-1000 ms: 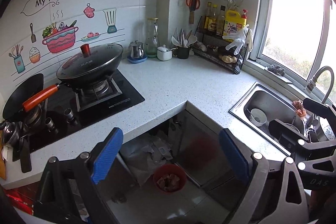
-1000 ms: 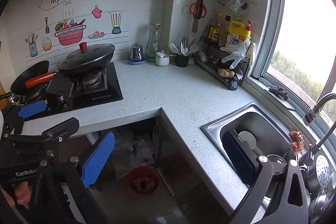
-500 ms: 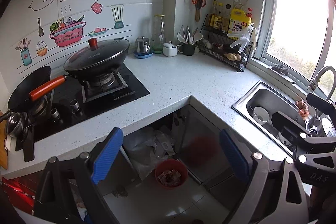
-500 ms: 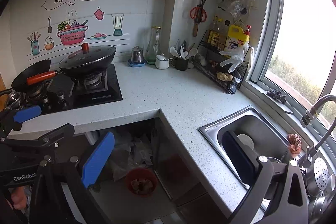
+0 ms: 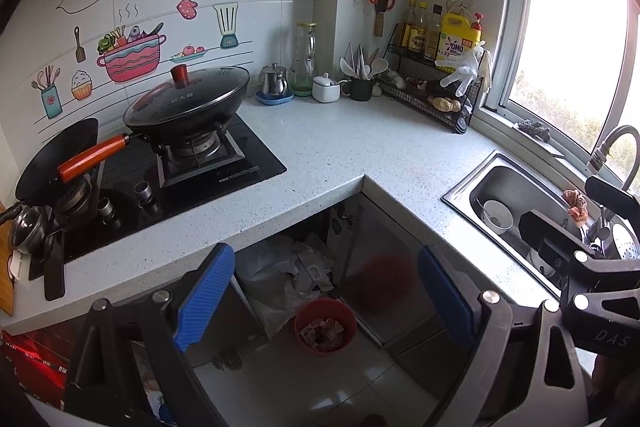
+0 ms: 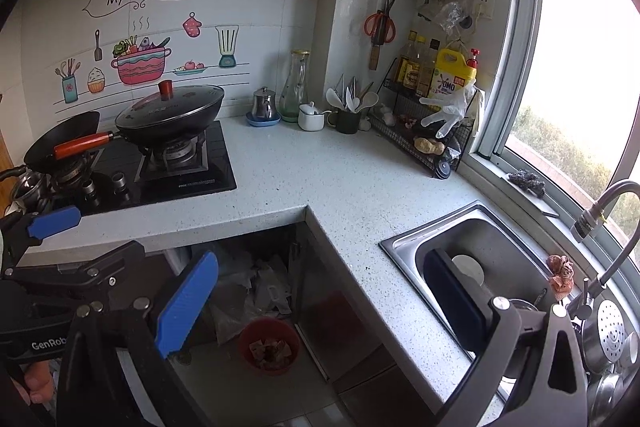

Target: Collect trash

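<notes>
Trash: crumpled scraps, looks like paper or wrappers, inside red bin on floor, lower centre of left wrist view, just in front of open cabinet under counter. Same bin lower centre-left in right wrist view. More crumpled plastic bags just behind bin, inside cabinet.

Left gripper spread wide, nothing between pads, framing bin from above, well apart from it. Right gripper also spread wide, empty; its left pad over cabinet opening, right pad over sink.

Handling, judged only: scraps light, soft, compressible, no fragility concern. Loose pieces likely to slip or scatter if pinched singly. Bin looks like thin plastic, light, fairly stiff at rim. Best hold probably bin rim, one pad inside wall, one outside, at near edge. Bags: limp, slippery; pinch a bunched fold, not a flat face.

Counter itself shows no obvious litter. Small reddish lump at sink edge, right of frame — cannot tell if trash.
</notes>
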The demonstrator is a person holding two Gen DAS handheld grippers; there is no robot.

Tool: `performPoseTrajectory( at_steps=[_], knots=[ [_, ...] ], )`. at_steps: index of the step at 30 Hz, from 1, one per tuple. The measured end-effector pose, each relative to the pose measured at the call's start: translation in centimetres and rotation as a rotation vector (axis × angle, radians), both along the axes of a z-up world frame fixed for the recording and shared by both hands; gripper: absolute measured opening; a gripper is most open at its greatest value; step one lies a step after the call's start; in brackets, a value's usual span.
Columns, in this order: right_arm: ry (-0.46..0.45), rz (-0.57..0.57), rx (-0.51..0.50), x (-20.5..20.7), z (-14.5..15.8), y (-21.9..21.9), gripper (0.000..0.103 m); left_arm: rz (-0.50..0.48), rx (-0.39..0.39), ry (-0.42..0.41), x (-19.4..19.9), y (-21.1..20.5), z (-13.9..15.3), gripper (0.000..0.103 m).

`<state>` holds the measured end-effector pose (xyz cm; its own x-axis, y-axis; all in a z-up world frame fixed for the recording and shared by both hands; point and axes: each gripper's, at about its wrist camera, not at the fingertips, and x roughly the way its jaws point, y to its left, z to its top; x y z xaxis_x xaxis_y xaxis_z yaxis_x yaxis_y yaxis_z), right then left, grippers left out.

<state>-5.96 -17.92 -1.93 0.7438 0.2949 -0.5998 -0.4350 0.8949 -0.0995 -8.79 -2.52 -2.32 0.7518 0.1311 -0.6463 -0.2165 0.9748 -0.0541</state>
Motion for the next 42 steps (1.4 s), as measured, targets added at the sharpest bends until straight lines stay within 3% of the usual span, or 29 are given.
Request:
performPoseTrajectory(
  at_steps=[42],
  knots=[
    [0.03,-0.048,0.011,-0.65,-0.27,0.14,0.102,-0.023,0.006,0.01,0.53,-0.14,-0.29,0.091]
  ],
)
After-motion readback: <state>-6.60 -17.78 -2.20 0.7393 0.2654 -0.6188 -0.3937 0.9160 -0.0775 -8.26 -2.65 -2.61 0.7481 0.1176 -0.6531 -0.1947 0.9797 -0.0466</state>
